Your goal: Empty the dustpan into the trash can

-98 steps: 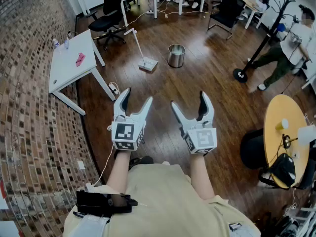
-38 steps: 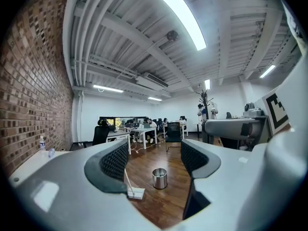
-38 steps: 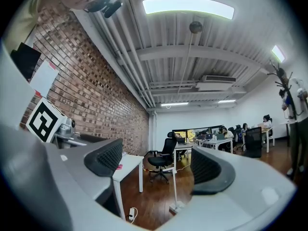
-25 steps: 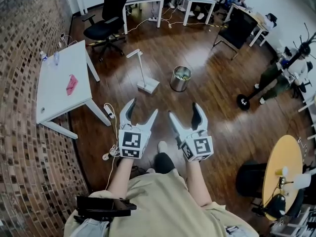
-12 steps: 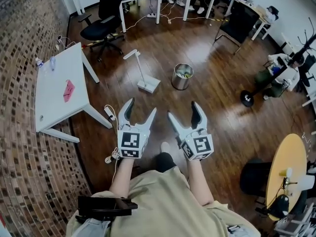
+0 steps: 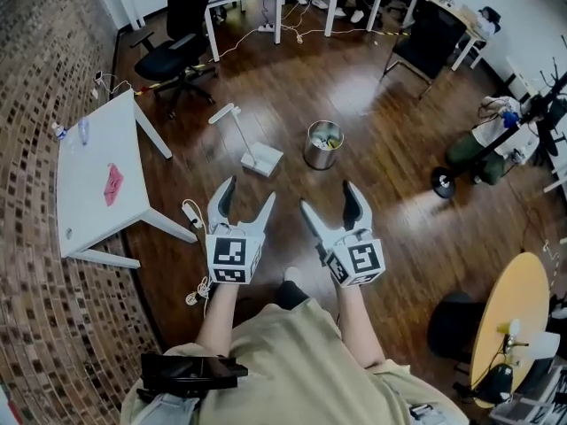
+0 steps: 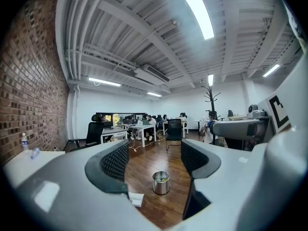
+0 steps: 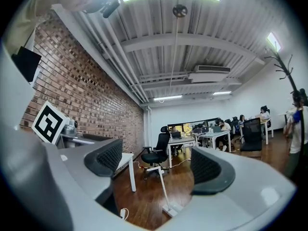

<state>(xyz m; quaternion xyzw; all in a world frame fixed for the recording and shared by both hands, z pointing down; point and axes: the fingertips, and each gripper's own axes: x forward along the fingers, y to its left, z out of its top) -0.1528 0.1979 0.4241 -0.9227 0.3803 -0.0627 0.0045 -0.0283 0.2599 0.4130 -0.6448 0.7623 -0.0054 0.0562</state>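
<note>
Two handheld grippers are hovering side by side over the dark glossy wooden floor [image 6: 390, 149]. On the left gripper [image 6: 247, 193] the grey jaws are standing wide apart, ribbed black pads gripping nothing. Same on the right gripper [image 6: 328, 197]: jaws spread, pads bare.

Surroundings: a white rectangular table [image 6: 89, 202] is sitting at the floor's left edge by the red-brown brick wall [image 6: 35, 308]. It is carrying a flat pink item [image 6: 113, 184] mid-top and clear bottles [image 6: 81, 131] at its far corner. A white power strip with looping cable [image 6: 190, 212] is lying by the table's near leg, just left of the left gripper. A black wheeled office chair [image 6: 173, 42] is standing beyond the table. A black coat stand with round base [image 6: 440, 181] is standing toward the floor's right edge, and a round yellow table [image 6: 509, 317] at the near right corner.

Task items: the shiny cylindrical metal trash can [image 6: 322, 144] is standing upright mid-floor, open-topped, yellowish contents showing inside. The white long-handled dustpan [image 6: 262, 159] is sitting just left of it, flat pan on the floor, thin handle leaning up and away to the left. Both are lying ahead of the jaws, well apart from them, with only bare floorboards between. In the left gripper view the can is showing in the gap between the jaws. In the right gripper view the dustpan handle is showing there.
</note>
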